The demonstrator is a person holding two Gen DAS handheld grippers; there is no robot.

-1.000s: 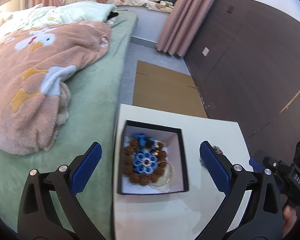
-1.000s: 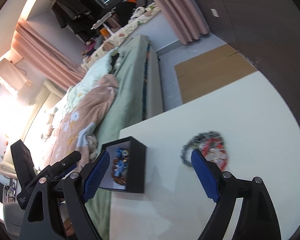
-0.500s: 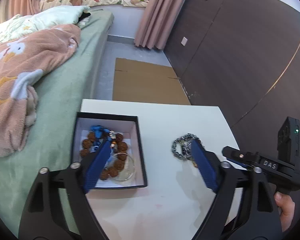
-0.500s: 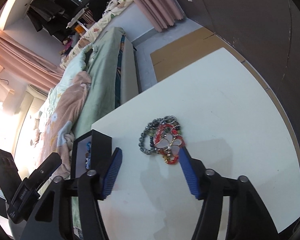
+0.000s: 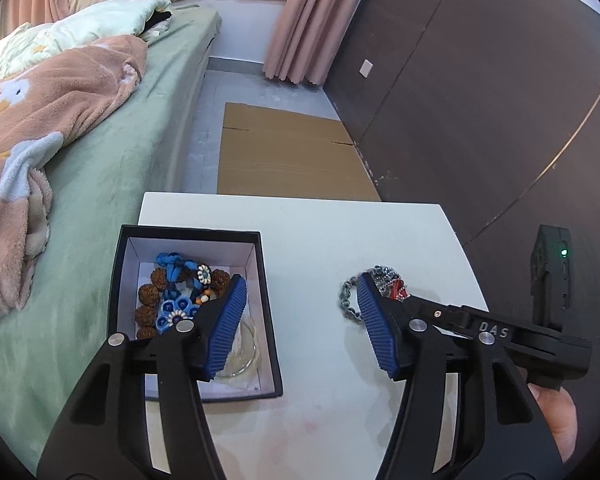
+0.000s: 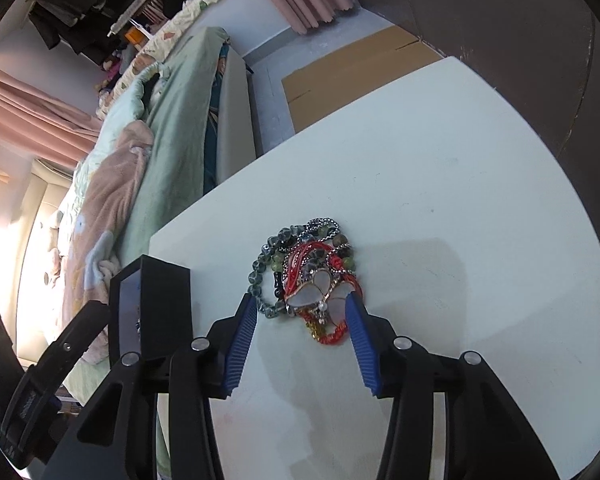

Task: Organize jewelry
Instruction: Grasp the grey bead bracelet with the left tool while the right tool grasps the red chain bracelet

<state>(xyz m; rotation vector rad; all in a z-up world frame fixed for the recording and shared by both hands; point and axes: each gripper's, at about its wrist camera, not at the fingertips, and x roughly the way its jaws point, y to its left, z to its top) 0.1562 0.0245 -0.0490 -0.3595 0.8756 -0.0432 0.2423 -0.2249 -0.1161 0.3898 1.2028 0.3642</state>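
Left wrist view: we find the left gripper (image 5: 300,320) half open, jaws just closing on nothing, above bare bench (image 5: 320,240) between the black box (image 5: 268,320) of stored beads and the jewelry pile (image 5: 350,300).

Right wrist view: the right gripper (image 6: 300,340), jaws just narrowing, straddles the pile (image 6: 308,276) ungripped, evidently for pickup; the heap runs near-to-far.

Black box (image 5: 268,304), white lining; blue-brown beads (image 5: 168,292); red-grey jewelry pile (image 6: 312,276); white table (image 6: 440,184); blue-padded claws.
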